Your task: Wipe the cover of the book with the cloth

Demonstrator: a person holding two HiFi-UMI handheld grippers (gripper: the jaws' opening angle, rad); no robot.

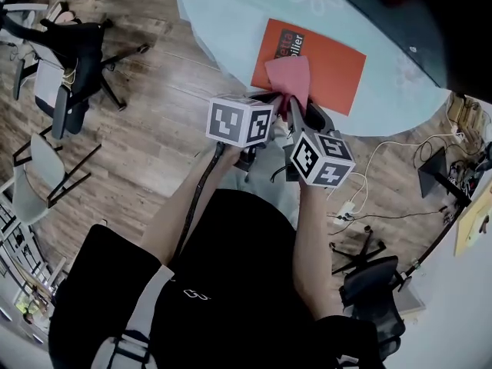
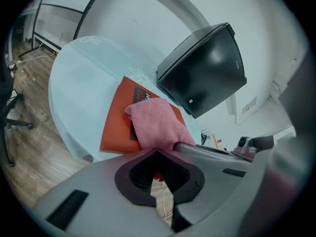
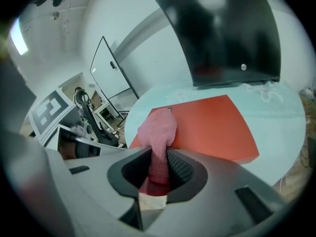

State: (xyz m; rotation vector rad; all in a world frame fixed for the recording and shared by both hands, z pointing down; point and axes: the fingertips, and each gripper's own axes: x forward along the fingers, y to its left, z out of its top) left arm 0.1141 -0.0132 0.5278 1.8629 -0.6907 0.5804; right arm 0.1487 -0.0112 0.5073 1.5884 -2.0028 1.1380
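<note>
An orange book [image 1: 327, 71] lies flat on the round pale-blue table [image 1: 223, 14], near its front edge. A pink cloth [image 1: 289, 75] rests on the book's near corner and trails off it to both grippers, which are close together just off the table edge. My right gripper [image 3: 159, 157] is shut on the cloth [image 3: 158, 130], which fills the gap between its pads. My left gripper [image 2: 158, 154] is closed down to a narrow slit. The cloth [image 2: 155, 122] reaches its tips and a red sliver shows just inside them. The book [image 2: 116, 122] lies under the cloth.
A large black slanted panel [image 1: 415, 14] stands at the table's far right, just behind the book. Office chairs [image 1: 73, 60] stand on the wooden floor at left, and another chair [image 1: 369, 283] at lower right. Cables [image 1: 384, 152] run across the floor beside the table.
</note>
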